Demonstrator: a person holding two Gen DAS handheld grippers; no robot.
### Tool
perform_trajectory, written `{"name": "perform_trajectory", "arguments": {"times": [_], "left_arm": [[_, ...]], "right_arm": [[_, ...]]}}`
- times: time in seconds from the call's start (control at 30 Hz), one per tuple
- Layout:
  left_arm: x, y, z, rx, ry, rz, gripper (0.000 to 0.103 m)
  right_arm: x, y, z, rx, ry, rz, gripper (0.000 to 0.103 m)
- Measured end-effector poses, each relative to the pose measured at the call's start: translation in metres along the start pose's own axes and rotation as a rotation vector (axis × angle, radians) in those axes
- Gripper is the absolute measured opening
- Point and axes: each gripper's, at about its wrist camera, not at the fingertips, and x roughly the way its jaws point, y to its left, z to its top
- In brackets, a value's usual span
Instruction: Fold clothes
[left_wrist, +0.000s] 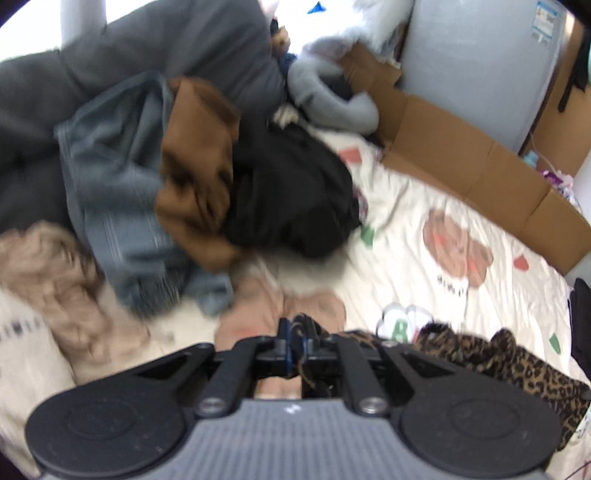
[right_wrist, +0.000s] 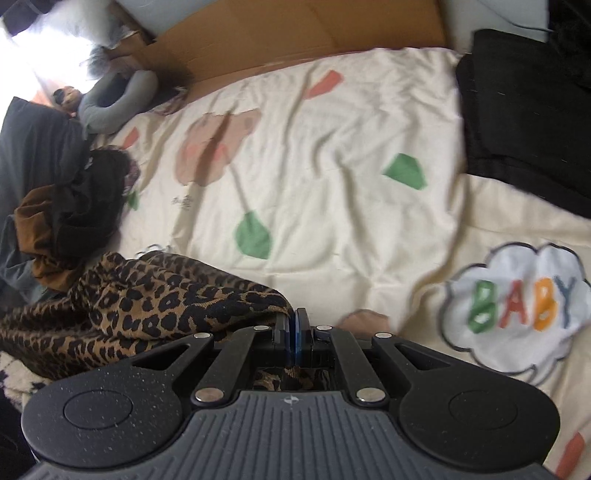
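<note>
While both tools pinch the crumpled leopard-print knit garment (right_wrist: 155, 295), right tool (right_wrist: 297, 325) and left tool (left_wrist: 295, 339) each clamped on an edge, it trails over the bed (right_wrist: 332, 184) between them; thin bites risk slipping.

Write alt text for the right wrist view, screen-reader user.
The right gripper is shut on a leopard-print garment that trails left across a cream bedspread printed with "BABY". A folded black garment lies at upper right, a pile of unfolded clothes at left, cardboard behind.
</note>
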Motion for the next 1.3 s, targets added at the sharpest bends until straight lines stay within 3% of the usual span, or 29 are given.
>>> {"name": "perform_trajectory", "arguments": {"times": [0.33, 0.47, 0.6, 0.73, 0.83, 0.9, 0.93, 1.07, 1.17, 1.3], "left_arm": [[0.032, 0.014, -0.071, -0.114, 0.17, 0.0, 0.005], [0.04, 0.024, -0.097, -0.147, 0.278, 0.02, 0.006], [0.031, 0.031, -0.104, -0.153, 0.293, 0.021, 0.017], [0.025, 0.037, -0.1, -0.148, 0.305, 0.075, 0.015], [0.018, 0.04, -0.088, -0.158, 0.281, 0.063, 0.015], [0.01, 0.039, -0.079, -0.134, 0.254, 0.062, 0.016], [0.007, 0.038, -0.075, -0.126, 0.242, 0.061, 0.017], [0.009, 0.035, -0.073, -0.121, 0.229, 0.022, 0.017], [0.018, 0.032, -0.078, -0.12, 0.229, 0.004, 0.017], [0.034, 0.03, -0.083, -0.139, 0.231, -0.016, 0.018]], "right_arm": [[-0.005, -0.038, -0.03, 0.047, 0.064, -0.136, 0.0], [-0.004, -0.045, -0.042, 0.05, 0.107, -0.192, 0.0], [-0.017, -0.051, -0.043, 0.073, 0.092, -0.212, 0.001], [-0.008, -0.021, -0.033, -0.027, 0.097, -0.15, 0.007], [0.001, 0.003, -0.025, -0.106, 0.106, -0.099, 0.017], [0.006, 0.019, -0.02, -0.158, 0.111, -0.065, 0.039], [0.009, 0.028, -0.018, -0.185, 0.114, -0.048, 0.042], [0.027, 0.063, -0.009, -0.323, 0.114, 0.013, 0.046], [0.044, 0.085, -0.005, -0.432, 0.117, 0.033, 0.057], [0.063, 0.108, -0.001, -0.54, 0.137, 0.059, 0.057]]}}
